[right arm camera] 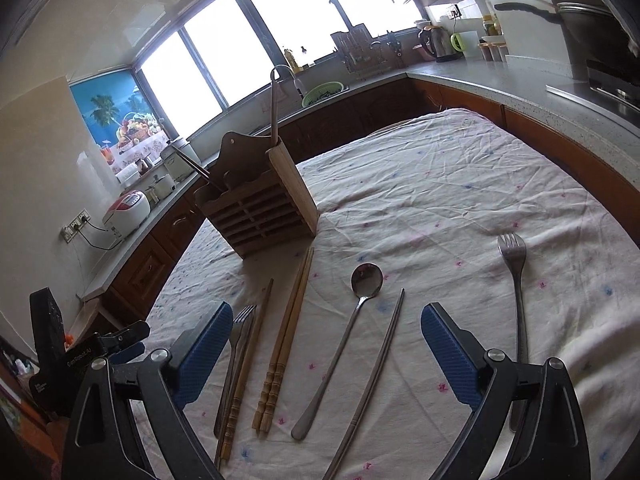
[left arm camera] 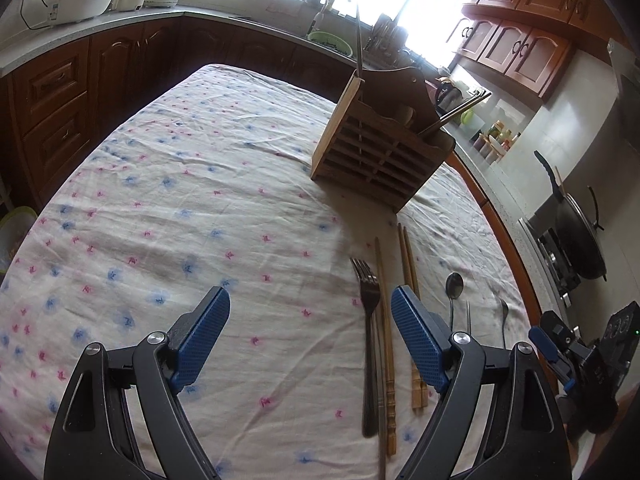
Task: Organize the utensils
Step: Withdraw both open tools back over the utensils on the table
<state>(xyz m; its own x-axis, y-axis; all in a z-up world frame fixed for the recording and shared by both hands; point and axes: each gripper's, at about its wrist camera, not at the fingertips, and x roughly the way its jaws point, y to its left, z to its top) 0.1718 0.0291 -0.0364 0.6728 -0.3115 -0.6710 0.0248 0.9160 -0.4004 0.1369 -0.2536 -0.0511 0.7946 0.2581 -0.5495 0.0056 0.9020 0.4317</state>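
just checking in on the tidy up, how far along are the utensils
Barely started. The wooden holder already has a couple of utensils standing in it. Both grippers are open and empty. Left on the cloth: spoon, two forks, wooden chopsticks, metal chopsticks.

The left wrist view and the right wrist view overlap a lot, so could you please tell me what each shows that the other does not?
Only the left wrist view shows the black wok on the stove.

Only the right wrist view shows the tropical beach poster and a whole steel fork lying alone at the right.

Both show the slatted wooden utensil holder, the pair of bamboo chopsticks, the long steel spoon and the floral tablecloth.
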